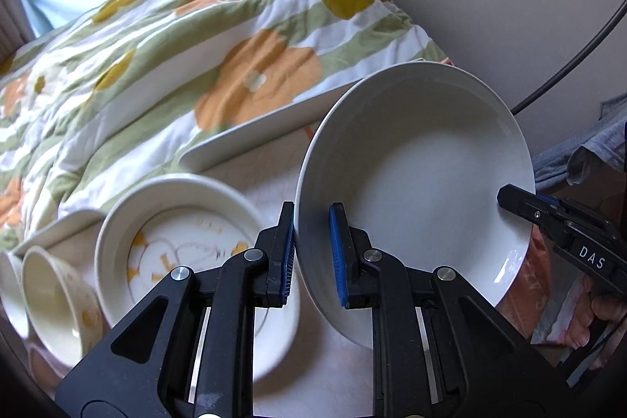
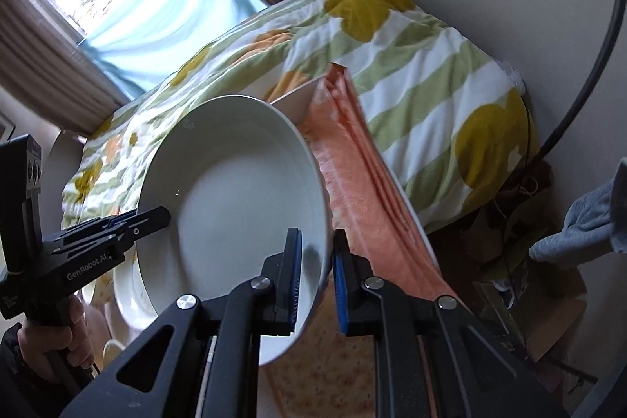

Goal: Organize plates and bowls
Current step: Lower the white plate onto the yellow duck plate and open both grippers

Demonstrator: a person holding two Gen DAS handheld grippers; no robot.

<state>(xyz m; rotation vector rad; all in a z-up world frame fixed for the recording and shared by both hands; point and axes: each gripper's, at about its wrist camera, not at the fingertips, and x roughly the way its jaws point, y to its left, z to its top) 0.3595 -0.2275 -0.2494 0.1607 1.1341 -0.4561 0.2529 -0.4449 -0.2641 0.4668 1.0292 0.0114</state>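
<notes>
together both grippers (image 1: 311,253) (image 2: 317,281) pinch the white bowl's (image 1: 423,175) rim.

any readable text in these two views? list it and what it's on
"DAS" on the right gripper, along its black body, in the left wrist view.
"GenRobot.AI" on the left gripper, along its black body, in the right wrist view.
Smaller print lower on the left gripper's body: too small to read.
Marks on the patterned plate: blurred, unreadable.
</notes>
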